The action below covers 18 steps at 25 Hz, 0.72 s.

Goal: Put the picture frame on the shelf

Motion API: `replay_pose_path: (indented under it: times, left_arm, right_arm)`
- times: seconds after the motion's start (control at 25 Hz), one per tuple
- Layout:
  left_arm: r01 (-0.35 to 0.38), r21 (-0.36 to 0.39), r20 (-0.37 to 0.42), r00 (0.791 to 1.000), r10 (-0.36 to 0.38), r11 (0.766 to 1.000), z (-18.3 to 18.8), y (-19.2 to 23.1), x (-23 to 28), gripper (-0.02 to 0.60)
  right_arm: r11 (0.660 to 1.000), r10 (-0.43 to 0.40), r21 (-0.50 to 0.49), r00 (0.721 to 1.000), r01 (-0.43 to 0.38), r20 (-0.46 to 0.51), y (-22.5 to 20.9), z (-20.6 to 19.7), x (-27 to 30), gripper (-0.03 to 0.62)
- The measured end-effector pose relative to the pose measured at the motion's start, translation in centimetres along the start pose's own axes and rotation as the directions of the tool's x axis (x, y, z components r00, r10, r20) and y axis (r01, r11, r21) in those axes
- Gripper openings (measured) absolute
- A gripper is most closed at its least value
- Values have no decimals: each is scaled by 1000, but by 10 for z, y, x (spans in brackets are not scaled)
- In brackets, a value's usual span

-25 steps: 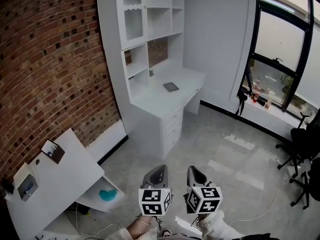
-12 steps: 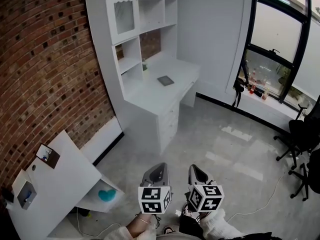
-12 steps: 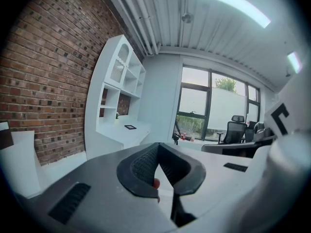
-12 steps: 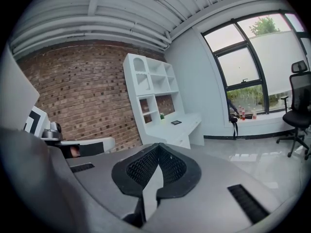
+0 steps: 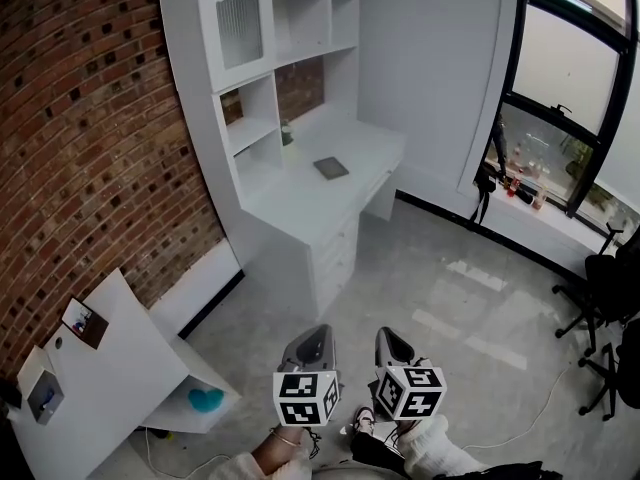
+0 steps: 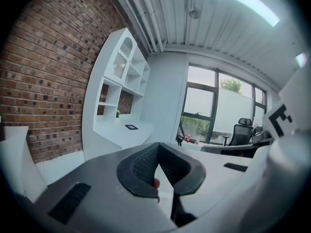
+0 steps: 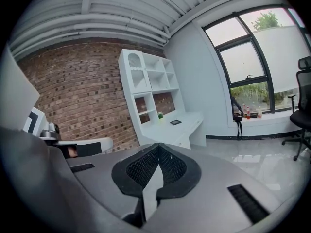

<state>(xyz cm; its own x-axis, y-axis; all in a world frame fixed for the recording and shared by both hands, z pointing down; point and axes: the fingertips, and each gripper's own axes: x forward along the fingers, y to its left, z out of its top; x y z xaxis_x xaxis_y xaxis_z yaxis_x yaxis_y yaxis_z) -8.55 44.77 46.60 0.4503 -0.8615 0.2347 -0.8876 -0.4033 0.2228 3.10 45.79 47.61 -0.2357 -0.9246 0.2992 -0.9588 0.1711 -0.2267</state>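
A small dark picture frame lies flat on the white desk, far ahead of both grippers. It also shows small in the left gripper view and the right gripper view. The white shelf unit rises over the desk's left side against the brick wall, with a little green plant in a low cubby. My left gripper and right gripper are held side by side at the bottom of the head view. Both are shut with nothing in them.
A tilted white table with small boxes stands at lower left, with a teal thing under it. Black office chairs stand at the right. Bottles line the window sill. A cable runs across the grey floor.
The head view has shifted: the desk and shelf unit sit a little lower and more to the left, and the tilted table has slid lower. Both grippers stay shut, side by side.
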Motion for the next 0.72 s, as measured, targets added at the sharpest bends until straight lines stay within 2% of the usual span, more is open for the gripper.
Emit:
replay_pose_path:
  times: [0.44,0.72]
  left_arm:
    - [-59,-47,8,998,59,997,28,7,117,5]
    - [-72,-58,-7,997,72,996,34,0,176,5]
  right_arm:
    - [996,67,-50,997,-69,-39,-55,50,101,23]
    - [995,80,-46,994,-83,-71,-95,62,139,23]
